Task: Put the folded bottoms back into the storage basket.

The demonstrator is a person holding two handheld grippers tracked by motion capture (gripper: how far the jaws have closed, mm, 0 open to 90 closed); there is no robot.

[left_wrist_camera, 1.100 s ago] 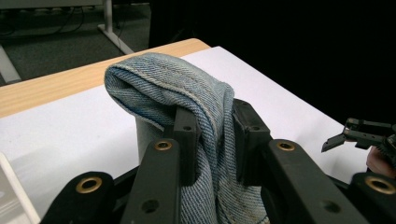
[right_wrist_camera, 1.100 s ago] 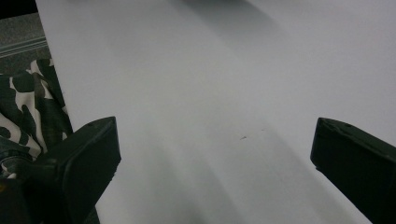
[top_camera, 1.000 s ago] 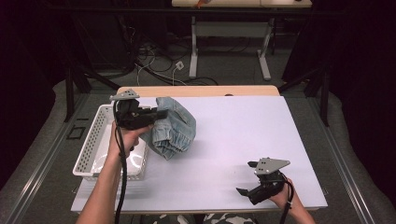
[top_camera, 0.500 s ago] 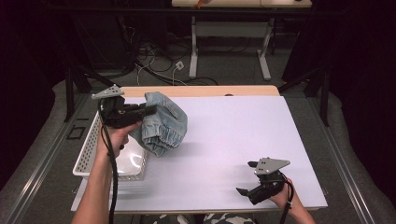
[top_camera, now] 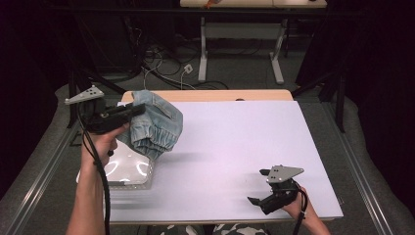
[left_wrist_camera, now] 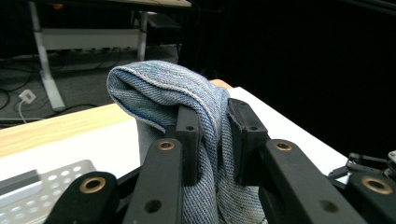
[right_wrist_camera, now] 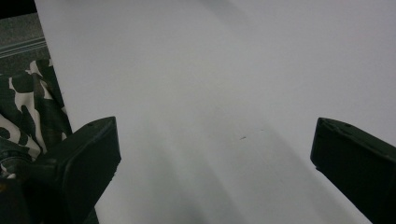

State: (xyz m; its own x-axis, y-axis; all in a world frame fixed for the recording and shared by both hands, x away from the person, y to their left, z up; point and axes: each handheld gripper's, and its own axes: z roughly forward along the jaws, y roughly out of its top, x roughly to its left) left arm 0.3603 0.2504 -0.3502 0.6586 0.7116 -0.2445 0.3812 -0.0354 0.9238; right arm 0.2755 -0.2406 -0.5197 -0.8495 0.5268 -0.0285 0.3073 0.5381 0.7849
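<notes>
The left gripper [top_camera: 128, 110] has swung the jeans [top_camera: 155, 126] further left and up, now hanging over the basket [top_camera: 128, 172], jaws pinched tight on the denim. Right gripper [top_camera: 270, 194] idles wide open, empty, near the table's [top_camera: 244, 142] front edge. Looks like the drop-off step; next it needs lowering and letting go.

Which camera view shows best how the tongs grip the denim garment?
The left gripper view: both jaws of the left tongs close on a fold of the denim garment, seen near. The high view shows the whole bundle lifted above the white basket, but the grip is small there. The right gripper view shows bare table.
</notes>
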